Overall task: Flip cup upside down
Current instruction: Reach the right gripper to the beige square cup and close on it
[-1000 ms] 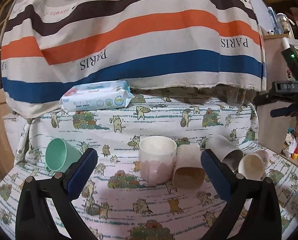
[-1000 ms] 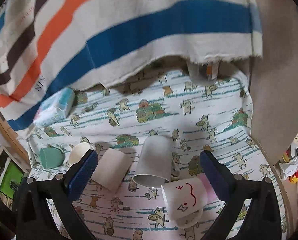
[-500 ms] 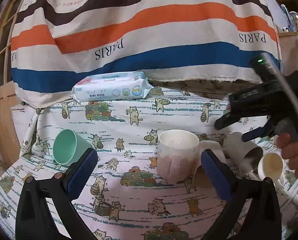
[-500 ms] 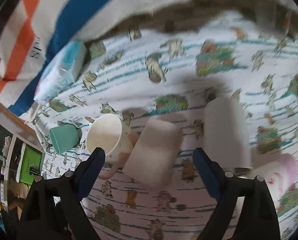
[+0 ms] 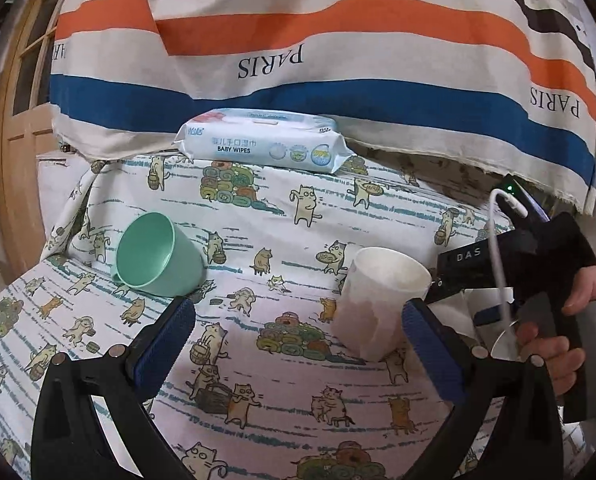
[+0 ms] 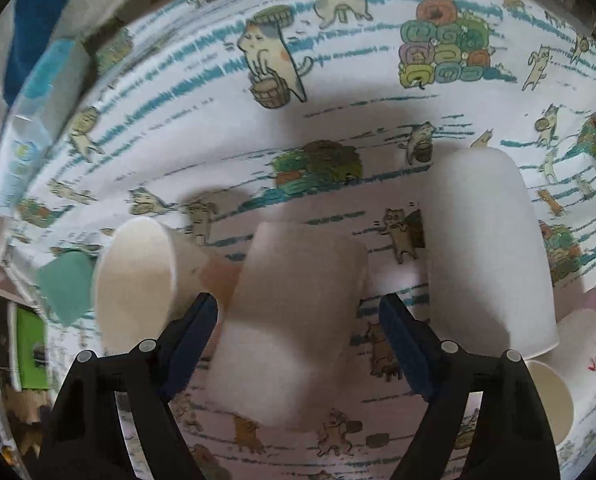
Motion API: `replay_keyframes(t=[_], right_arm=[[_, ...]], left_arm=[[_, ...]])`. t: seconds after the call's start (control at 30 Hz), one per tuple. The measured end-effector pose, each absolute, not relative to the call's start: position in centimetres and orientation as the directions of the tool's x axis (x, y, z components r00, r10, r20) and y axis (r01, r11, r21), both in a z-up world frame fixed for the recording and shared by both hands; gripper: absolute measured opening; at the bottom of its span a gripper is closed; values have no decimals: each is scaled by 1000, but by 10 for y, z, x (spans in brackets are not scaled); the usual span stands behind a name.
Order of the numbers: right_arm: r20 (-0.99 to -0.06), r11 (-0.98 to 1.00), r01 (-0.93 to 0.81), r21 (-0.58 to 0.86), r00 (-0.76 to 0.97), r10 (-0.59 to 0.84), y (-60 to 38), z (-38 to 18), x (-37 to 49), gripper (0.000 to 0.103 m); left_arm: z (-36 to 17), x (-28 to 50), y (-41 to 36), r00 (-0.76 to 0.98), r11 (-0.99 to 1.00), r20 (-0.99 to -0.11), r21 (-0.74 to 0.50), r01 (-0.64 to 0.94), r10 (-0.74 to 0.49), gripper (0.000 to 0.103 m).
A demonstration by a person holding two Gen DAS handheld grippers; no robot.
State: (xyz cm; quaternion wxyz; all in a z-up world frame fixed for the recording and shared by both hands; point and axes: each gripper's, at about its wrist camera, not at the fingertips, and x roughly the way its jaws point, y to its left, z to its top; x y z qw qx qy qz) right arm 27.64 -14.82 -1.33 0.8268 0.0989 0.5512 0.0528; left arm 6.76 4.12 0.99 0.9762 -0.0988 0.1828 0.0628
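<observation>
A beige cup (image 6: 294,320) lies on its side on the cat-print cloth (image 6: 337,92). My right gripper (image 6: 298,316) is open, its blue pads on either side of this cup, not clamped. A white mug (image 5: 377,304) stands upright just left of it and also shows in the right wrist view (image 6: 138,280). My left gripper (image 5: 298,344) is open and empty, hovering low over the cloth (image 5: 290,216) in front of the white mug. The right gripper's black body (image 5: 537,264) shows at the right of the left wrist view.
A mint green cup (image 5: 158,256) lies on its side at the left. A grey-white cup (image 6: 485,240) lies on its side right of the beige one, and a pink-white face mug (image 6: 577,344) beyond it. A baby wipes pack (image 5: 266,140) lies at the back under a striped sheet (image 5: 298,32).
My right gripper has dropped down and forward until its open pads straddle the beige cup. My left gripper has swung left and closer to the cloth.
</observation>
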Motion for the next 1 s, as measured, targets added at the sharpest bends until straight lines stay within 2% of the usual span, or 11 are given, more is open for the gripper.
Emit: replay_keyframes(t=[0.1, 0.17, 0.3, 0.43, 0.63, 1.0], right_arm=[[-904, 978, 19, 207, 386, 184, -141, -16, 280, 82], [-913, 981, 15, 192, 369, 173, -136, -19, 282, 75], [-918, 986, -2, 166, 364, 155, -130, -18, 280, 75], [-928, 992, 6, 122, 354, 112, -128, -28, 283, 75], [-927, 994, -23, 108, 360, 109, -126, -29, 283, 72], [-864, 981, -108, 160, 465, 192, -165, 28, 215, 71]], left_arm=[[10, 66, 41, 927, 973, -363, -165, -162, 93, 103], [10, 64, 39, 929, 974, -349, -137, -179, 122, 103], [10, 62, 33, 933, 978, -330, -97, -185, 144, 103], [14, 57, 33, 944, 980, -302, -101, -171, 134, 103], [15, 58, 41, 940, 975, -319, -145, -170, 117, 103], [28, 43, 40, 951, 976, -308, -196, -96, 32, 103]])
